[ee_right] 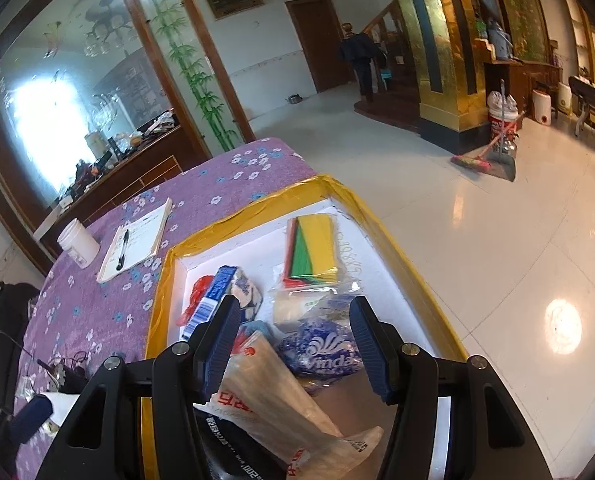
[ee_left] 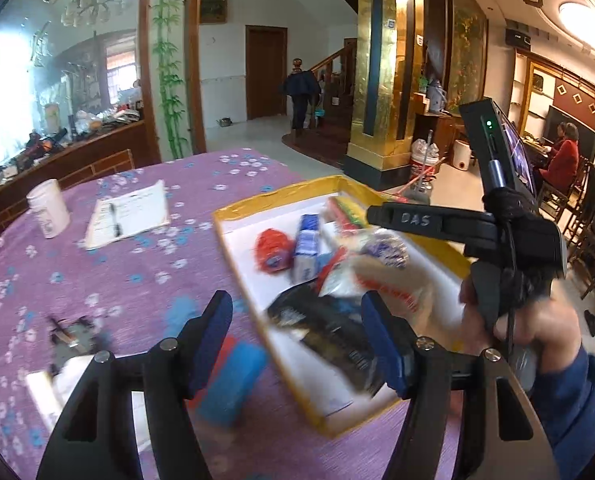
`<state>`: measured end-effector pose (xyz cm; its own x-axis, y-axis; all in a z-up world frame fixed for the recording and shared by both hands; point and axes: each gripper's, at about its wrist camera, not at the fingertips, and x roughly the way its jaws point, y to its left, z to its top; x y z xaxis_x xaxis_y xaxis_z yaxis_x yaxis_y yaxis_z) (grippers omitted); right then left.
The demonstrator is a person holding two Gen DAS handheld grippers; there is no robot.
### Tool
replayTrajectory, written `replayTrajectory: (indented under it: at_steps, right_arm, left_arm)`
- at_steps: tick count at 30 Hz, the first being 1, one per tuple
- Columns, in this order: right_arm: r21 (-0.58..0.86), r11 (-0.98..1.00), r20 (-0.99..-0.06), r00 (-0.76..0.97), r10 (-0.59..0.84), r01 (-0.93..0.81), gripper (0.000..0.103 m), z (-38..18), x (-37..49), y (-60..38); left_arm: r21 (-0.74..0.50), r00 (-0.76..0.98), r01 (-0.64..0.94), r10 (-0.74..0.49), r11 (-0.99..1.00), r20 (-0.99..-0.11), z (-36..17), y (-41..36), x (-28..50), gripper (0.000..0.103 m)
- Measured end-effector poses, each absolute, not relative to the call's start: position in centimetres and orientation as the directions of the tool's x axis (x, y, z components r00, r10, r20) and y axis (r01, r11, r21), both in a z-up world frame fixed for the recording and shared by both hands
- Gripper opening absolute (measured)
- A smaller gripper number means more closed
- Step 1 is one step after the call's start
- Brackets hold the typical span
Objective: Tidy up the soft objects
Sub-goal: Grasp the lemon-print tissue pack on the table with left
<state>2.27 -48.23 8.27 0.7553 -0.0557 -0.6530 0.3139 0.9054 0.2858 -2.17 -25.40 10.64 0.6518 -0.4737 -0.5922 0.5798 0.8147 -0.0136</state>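
A white tray with a yellow taped rim [ee_left: 233, 240] [ee_right: 165, 268] lies on the purple flowered tablecloth and holds soft items: a red yarn ball [ee_left: 271, 250], a blue-white tissue pack [ee_left: 306, 246] [ee_right: 217, 296], a blue Vinda tissue packet [ee_right: 321, 354] [ee_left: 385, 250], a translucent plastic bag with red print [ee_right: 269, 396] [ee_left: 389, 292], a black packet [ee_left: 329, 332] and folded coloured cloths [ee_right: 311, 252]. My left gripper [ee_left: 297, 344] is open above the tray's near left edge. My right gripper [ee_right: 293, 350] is open and empty, hovering over the bag and Vinda packet; it also shows in the left wrist view [ee_left: 457, 228].
A blue and red soft item [ee_left: 233, 376] lies on the cloth left of the tray. A white cup [ee_left: 49, 208] [ee_right: 77, 248] and a notebook with a pen [ee_left: 129, 214] [ee_right: 135, 240] sit at the far left. Small clutter [ee_left: 73, 336] lies near left. The table edge drops to tiled floor on the right.
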Motion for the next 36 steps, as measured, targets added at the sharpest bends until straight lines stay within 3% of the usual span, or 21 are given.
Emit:
replayTrajectory:
  at_steps: [14,20,26,32,36]
  right_arm:
    - [0.137,0.981,-0.609,0.793,-0.025,0.137,0.061,8.3,2.6,-41.5]
    - [0.055,0.997,-0.583,0.812,-0.005,0.046,0.061,8.2,2.4,-38.5]
    - [0.118,0.991,-0.566,0.816,0.117,-0.061,0.061,8.3,2.3,-37.4]
    - [0.253,0.957,-0.584,0.767,0.266,-0.139,0.061,9.1,2.0,-35.4]
    - [0.262,0.939,-0.624,0.703,0.340,-0.222,0.061,9.8,1.8,-31.1]
  left_arm:
    - [-0.123,0.750,0.330,-0.339,0.936,-0.568,10.2,-12.0,0.8,0.067]
    - [-0.081,0.775,0.310,-0.302,0.947,-0.555,11.3,-10.3,1.1,0.067]
    - [-0.140,0.741,0.210,-0.251,0.968,-0.622,10.4,-5.3,3.5,0.068]
    - [-0.211,0.718,0.130,-0.239,0.969,-0.654,9.6,-2.6,5.0,0.068]
    - [-0.235,0.689,0.128,-0.257,0.963,-0.678,9.2,-2.4,5.3,0.068]
